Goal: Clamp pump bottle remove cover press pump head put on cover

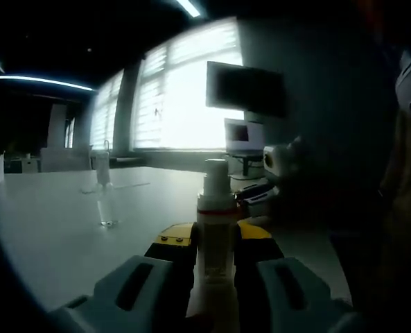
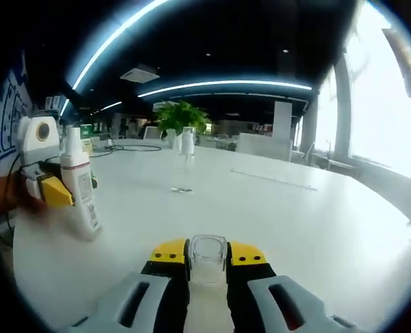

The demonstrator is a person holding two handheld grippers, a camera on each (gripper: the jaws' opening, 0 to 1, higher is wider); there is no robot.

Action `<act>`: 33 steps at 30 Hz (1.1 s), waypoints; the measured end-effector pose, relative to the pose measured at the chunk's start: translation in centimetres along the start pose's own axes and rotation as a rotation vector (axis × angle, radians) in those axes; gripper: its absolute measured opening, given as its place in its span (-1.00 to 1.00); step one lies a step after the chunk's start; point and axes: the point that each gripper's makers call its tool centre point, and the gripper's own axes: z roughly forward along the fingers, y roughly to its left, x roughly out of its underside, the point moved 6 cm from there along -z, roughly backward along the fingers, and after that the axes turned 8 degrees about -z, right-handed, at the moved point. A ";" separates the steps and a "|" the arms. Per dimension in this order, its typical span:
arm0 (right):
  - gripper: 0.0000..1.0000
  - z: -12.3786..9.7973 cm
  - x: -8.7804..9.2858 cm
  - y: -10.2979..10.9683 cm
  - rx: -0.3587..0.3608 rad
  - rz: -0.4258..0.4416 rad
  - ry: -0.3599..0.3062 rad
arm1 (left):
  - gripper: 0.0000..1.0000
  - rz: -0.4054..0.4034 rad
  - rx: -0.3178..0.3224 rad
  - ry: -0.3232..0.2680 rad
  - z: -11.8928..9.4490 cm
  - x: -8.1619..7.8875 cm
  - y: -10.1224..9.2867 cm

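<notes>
White pump bottle (image 1: 214, 236) stands uncapped, clamped by left gripper (image 1: 215, 260); right gripper (image 2: 208, 267) grips its clear cover (image 2: 208, 254).

The left tool's (image 1: 215, 260) jaws are hiding the pump bottle's (image 1: 214, 229) lower body. The clear cover's (image 2: 208, 255) base is sinking between the right tool's (image 2: 208, 262) jaws at 6 o'clock.

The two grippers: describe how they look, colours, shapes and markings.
The left gripper and the right gripper look alike: pale grey-blue moulded jaw bodies, each with a dark oval recess, black inner faces, and yellow blocks at the tips with small dark screw heads. In the right gripper view, the left gripper's side shows a yellow wedge.
</notes>
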 end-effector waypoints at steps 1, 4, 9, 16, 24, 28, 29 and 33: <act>-0.69 -0.1 -0.3 0.0 0.001 -0.002 -0.004 | -0.76 0.000 0.000 0.000 0.0 0.0 0.0; -0.69 -0.7 -1.1 0.1 0.000 -0.006 -0.021 | -0.76 0.000 0.000 0.000 0.0 0.0 0.0; -0.69 -1.1 -2.4 -0.2 0.000 -0.022 -0.039 | -0.76 0.000 0.000 0.000 0.0 0.0 0.0; -0.69 -1.8 -4.0 -0.5 -0.007 -0.055 -0.057 | -0.76 0.001 -0.001 0.000 0.0 0.0 0.1; -0.69 -2.7 -6.4 0.6 -0.017 -0.068 -0.083 | -0.76 0.001 -0.002 0.000 0.0 0.0 0.3; -0.69 -3.0 -7.1 0.8 -0.028 -0.074 -0.092 | -0.76 0.001 -0.002 0.000 0.0 0.0 0.2; -0.69 -3.1 -7.3 1.0 -0.032 -0.078 -0.094 | -0.76 0.001 -0.003 0.000 0.0 0.0 0.3; -0.69 -3.4 -8.4 1.7 -0.059 -0.083 -0.106 | -0.76 0.000 -0.004 0.000 0.0 0.0 0.3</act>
